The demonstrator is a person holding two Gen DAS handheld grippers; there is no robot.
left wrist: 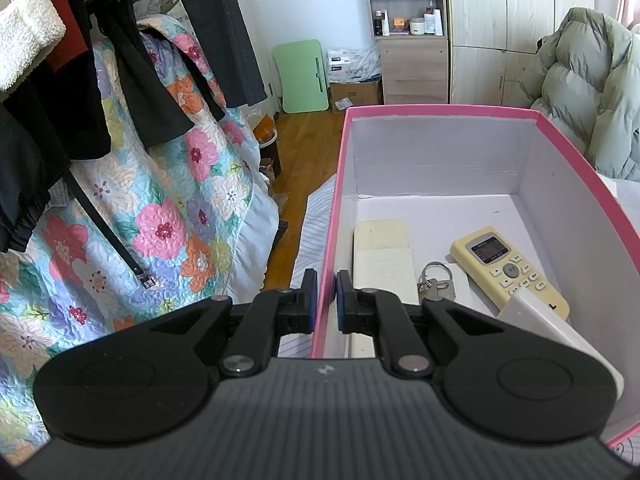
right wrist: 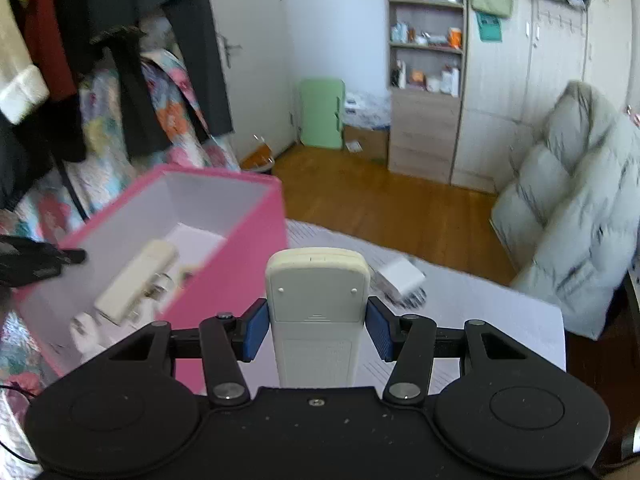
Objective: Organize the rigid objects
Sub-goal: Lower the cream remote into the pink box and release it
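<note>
Black grippers (left wrist: 326, 300) (right wrist: 318, 330) (blue pads (right wrist: 256, 330), silver pivot screws)

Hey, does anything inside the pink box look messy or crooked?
Slightly. In the box, the remote lies diagonally, its lower end tucked under a white item, and keys sit loose beside it. No visible damage.

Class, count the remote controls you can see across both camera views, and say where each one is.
3. A back-up remote and a buttoned remote lie in the pink box; another remote is between the right gripper's fingers. More may be hidden.
</note>
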